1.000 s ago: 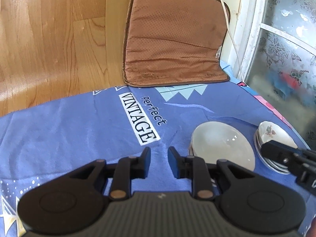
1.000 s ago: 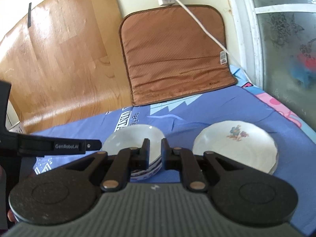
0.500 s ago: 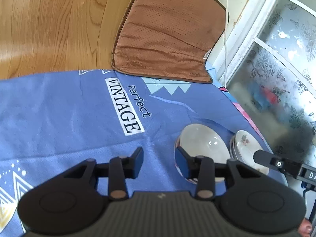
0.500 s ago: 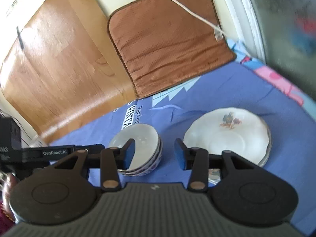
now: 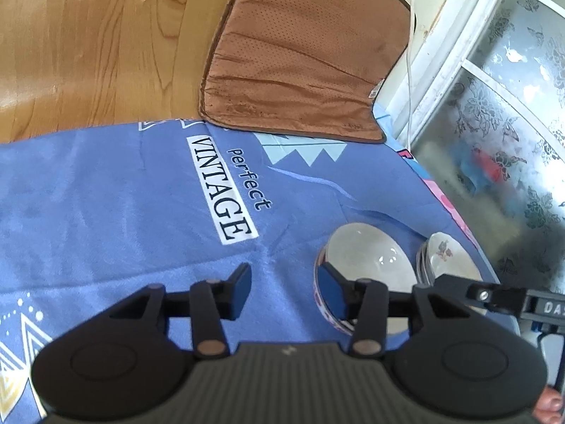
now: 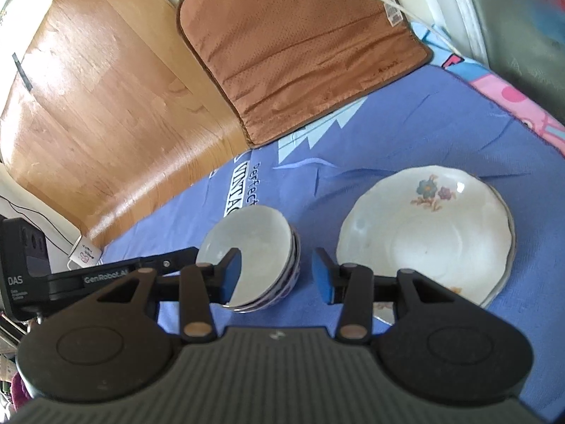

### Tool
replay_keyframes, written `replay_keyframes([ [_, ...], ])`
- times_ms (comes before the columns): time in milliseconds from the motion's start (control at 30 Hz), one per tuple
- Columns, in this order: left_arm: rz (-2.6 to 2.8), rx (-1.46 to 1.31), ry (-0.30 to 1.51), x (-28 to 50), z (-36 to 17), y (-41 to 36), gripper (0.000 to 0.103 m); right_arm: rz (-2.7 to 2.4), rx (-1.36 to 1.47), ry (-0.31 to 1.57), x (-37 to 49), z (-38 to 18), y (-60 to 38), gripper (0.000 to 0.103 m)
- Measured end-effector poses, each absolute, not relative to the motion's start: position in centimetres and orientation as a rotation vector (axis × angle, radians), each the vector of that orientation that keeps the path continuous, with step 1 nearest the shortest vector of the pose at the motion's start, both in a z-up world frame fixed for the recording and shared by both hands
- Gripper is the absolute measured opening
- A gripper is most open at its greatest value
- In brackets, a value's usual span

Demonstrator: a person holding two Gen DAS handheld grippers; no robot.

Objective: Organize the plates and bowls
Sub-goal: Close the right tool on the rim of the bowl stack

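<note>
A stack of white bowls with blue-patterned outsides sits on the blue cloth. To its right lies a stack of white floral plates. My right gripper is open and empty, held above the gap between bowls and plates. My left gripper is open and empty, just left of the bowl stack, its right finger in front of the bowls' rim. The plates lie beyond, partly hidden by the other gripper.
A brown cushion leans against the wall at the cloth's far edge, with a white cable beside it. A wooden panel is at the back left. A frosted glass window borders the right side.
Both grippers opened from nearly shut to wide open. Both cameras rose and tilted, so bowls and plates now lie lower and farther from the fingers.
</note>
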State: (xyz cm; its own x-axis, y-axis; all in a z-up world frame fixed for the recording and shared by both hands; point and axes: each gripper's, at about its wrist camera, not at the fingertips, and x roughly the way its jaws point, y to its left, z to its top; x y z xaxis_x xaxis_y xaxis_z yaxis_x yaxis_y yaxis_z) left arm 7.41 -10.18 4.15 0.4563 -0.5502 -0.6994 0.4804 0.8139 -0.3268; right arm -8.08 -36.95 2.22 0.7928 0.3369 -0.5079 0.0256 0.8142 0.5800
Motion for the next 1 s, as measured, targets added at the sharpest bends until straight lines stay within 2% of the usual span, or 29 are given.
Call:
replay_keyframes([
  [133, -0.670, -0.127, 0.897, 7.5, 4.7, -9.8, 0.049, 0.194, 0.645, 0.674, -7.5, 1.5, -37.3, 0.047],
  [533, -0.736, -0.158, 0.979, 8.1, 3.0, -12.2, 0.049, 0.195, 0.696, 0.703, -6.3, 0.8, -37.4, 0.048],
  [733, -0.739, -0.229, 1.082, 9.1, 0.1, -12.3, 0.042, 0.191, 0.678, 0.721, -5.3, 0.6, -37.1, 0.048],
  [1000, -0.770, -0.320, 1.071, 9.4, -1.1, -10.8, 0.036, 0.193, 0.645, 0.736, -3.9, 0.3, -36.3, 0.048],
])
